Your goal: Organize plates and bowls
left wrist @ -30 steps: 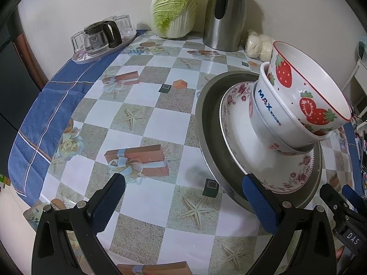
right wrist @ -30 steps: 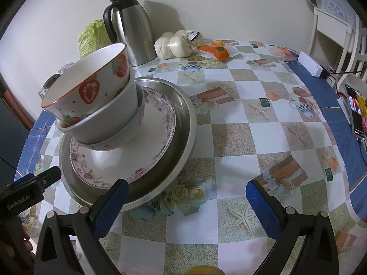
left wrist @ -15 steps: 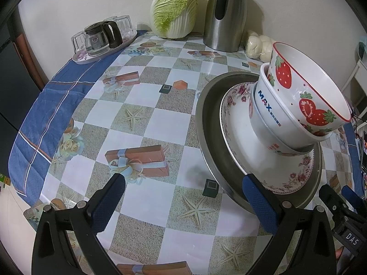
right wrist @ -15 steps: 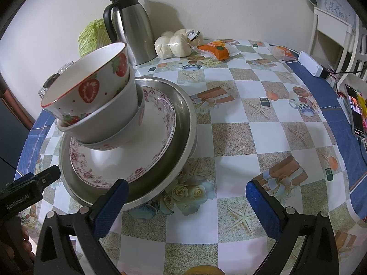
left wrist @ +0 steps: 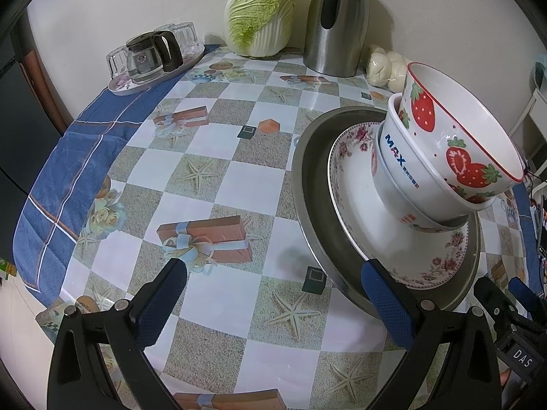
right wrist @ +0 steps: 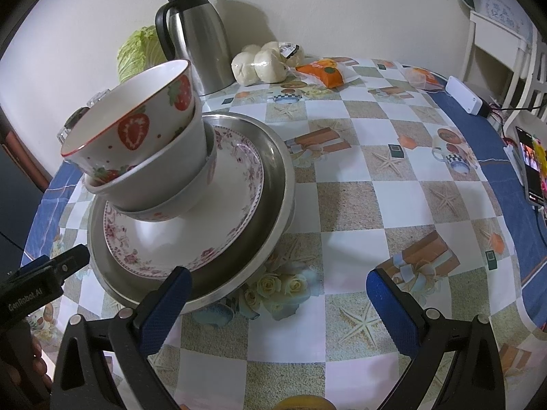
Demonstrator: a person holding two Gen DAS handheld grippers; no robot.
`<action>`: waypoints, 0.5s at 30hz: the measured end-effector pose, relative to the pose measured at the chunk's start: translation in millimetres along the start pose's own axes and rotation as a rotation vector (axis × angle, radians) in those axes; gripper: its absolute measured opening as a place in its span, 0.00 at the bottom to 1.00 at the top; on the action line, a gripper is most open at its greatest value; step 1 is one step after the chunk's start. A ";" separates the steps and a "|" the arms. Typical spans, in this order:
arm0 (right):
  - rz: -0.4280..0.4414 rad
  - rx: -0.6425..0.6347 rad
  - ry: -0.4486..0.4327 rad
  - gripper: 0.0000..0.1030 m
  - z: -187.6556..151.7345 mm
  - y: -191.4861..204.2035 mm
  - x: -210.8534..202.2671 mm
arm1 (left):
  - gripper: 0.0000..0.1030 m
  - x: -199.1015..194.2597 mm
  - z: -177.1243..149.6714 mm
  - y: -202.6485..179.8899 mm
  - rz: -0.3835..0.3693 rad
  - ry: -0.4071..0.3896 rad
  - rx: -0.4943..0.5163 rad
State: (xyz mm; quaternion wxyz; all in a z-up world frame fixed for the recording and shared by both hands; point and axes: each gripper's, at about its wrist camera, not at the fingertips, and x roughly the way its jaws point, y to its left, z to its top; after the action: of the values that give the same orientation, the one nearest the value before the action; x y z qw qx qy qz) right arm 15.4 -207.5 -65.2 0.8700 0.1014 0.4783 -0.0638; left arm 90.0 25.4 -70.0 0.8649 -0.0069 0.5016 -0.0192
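A stack of dishes stands on the round table. At the bottom is a wide metal dish (left wrist: 314, 205) (right wrist: 273, 184), holding a floral plate (left wrist: 348, 184) (right wrist: 236, 188). On the plate sit a white bowl (left wrist: 393, 167) (right wrist: 164, 177) marked MAX and, nested in it and tilted, a strawberry bowl (left wrist: 458, 136) (right wrist: 136, 119). My left gripper (left wrist: 273, 294) is open and empty, just left of the stack at the near edge. My right gripper (right wrist: 277, 304) is open and empty, just right of the stack. Each gripper shows at the other view's edge.
A steel thermos jug (left wrist: 336, 24) (right wrist: 198, 37), a cabbage (left wrist: 259, 10) and bagged buns (right wrist: 263, 61) stand at the back by the wall. A tray with a glass pot and cups (left wrist: 150, 58) sits at the back left. Orange packets (right wrist: 324, 71), a white box (right wrist: 466, 95) and a phone (right wrist: 531, 167) lie to the right.
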 end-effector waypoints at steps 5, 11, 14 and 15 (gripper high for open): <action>0.001 -0.002 0.000 1.00 0.4 0.1 0.5 | 0.99 0.3 -0.1 -0.2 0.001 0.004 -0.005; 0.001 -0.001 0.001 1.00 0.7 0.1 0.6 | 0.99 0.1 0.6 1.0 0.003 0.004 -0.010; 0.001 -0.001 0.001 1.00 0.4 0.0 0.5 | 0.99 0.1 0.3 0.4 0.004 0.003 -0.004; 0.001 -0.002 0.002 1.00 0.2 0.0 0.3 | 0.99 0.4 0.5 0.5 0.005 0.003 -0.002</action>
State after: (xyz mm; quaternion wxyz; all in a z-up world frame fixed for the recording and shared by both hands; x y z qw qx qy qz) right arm 15.7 -207.6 -65.4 0.8697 0.1011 0.4791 -0.0627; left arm 90.6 25.9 -70.1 0.8640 -0.0065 0.5031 -0.0167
